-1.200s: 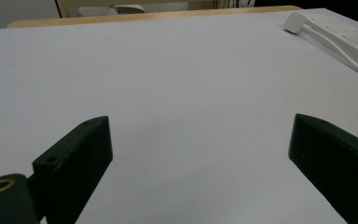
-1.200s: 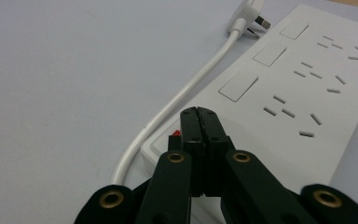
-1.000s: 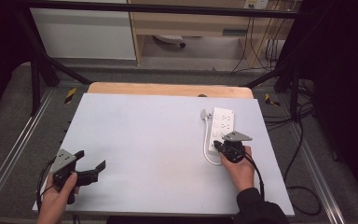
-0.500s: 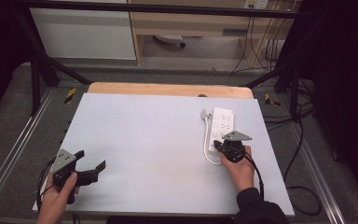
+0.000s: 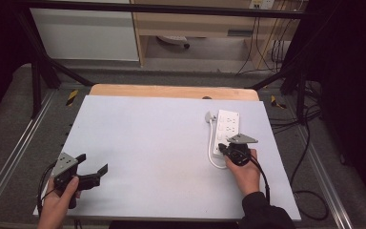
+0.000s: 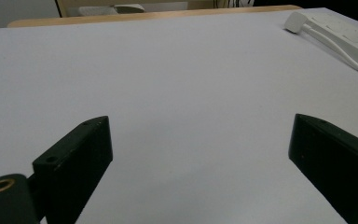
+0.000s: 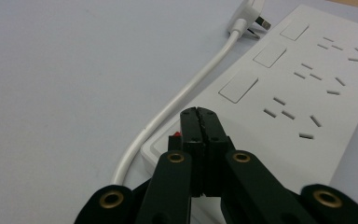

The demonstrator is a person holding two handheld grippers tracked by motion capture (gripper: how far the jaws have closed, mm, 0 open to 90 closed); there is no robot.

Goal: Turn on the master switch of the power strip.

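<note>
Table [image 5: 162,143] is looking mostly bare, so going left to right: the left gripper [image 5: 93,174] is sitting down at about 7 o'clock with its jaws spread wide and nothing between them, just idling. Over at 3 o'clock the white power strip [image 5: 228,126] is lying flat, cord [image 7: 177,102] looping back along its left side to the plug [image 7: 249,14]. The right gripper [image 7: 199,122] is pinched fully closed, empty, tips pressing down at the strip's near end, right by what looks like a red switch [image 7: 174,136]. My guess is it's toggling that, so pushing straight down and not sliding off the edge is the trick.
</note>
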